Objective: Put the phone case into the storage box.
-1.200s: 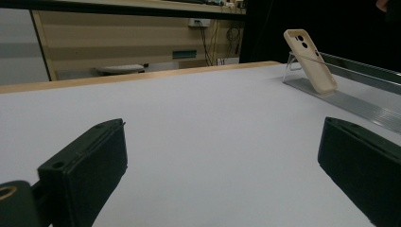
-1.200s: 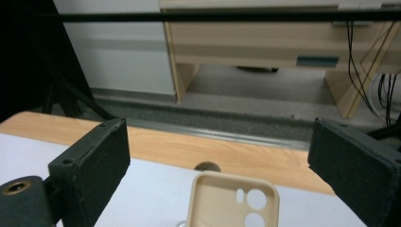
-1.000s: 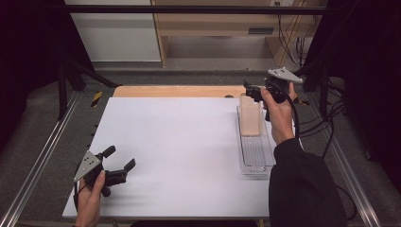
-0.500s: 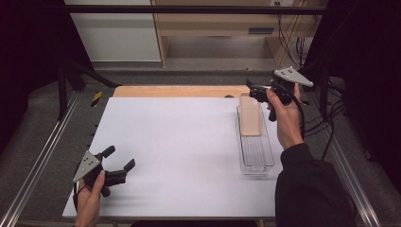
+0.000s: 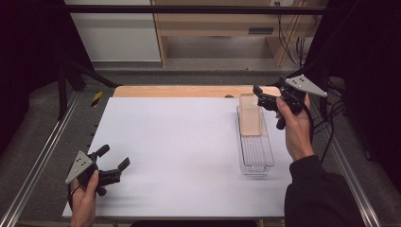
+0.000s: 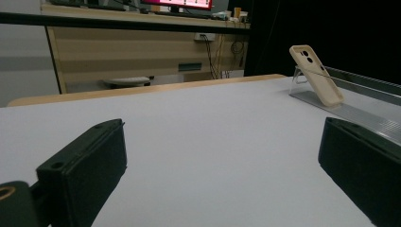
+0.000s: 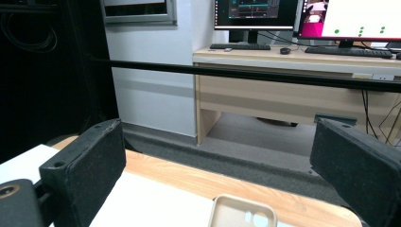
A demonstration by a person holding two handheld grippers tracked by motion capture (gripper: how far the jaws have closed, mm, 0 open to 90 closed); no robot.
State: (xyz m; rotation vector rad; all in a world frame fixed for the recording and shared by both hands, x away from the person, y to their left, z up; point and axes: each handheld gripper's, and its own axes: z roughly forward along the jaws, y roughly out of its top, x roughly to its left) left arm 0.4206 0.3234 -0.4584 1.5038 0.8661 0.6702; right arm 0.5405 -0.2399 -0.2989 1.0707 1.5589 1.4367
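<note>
Phone case (image 5: 250, 119), beige and with its camera cut-outs near the top, leans tilted against the far end wall of a long clear plastic tray (image 5: 257, 158) that lies toward the right side of the white bench (image 5: 179, 151). In the left gripper view the same case (image 6: 316, 74) stands propped at a slant, its upper end raised above the tray's ribbed floor (image 6: 369, 118). The right claw (image 5: 259, 96) is held above the bench just beside the far right corner of the tray, near the top of the case but apart from it; its jaws stand wide and hold nothing, and in the right gripper view the case's upper edge (image 7: 243, 213) shows low between them. The person's right hand (image 5: 295, 125) grips its handle, with a dark sleeve (image 5: 321, 194) behind. The left claw (image 5: 113, 158) sits low over the near left part of the bench, well apart from the tray, its jaws likewise spread wide and empty, held by the left hand (image 5: 85, 201). Beyond the bench a wooden desk (image 7: 293, 85) carries monitors (image 7: 302, 14) and a keyboard (image 7: 239, 46).
</note>
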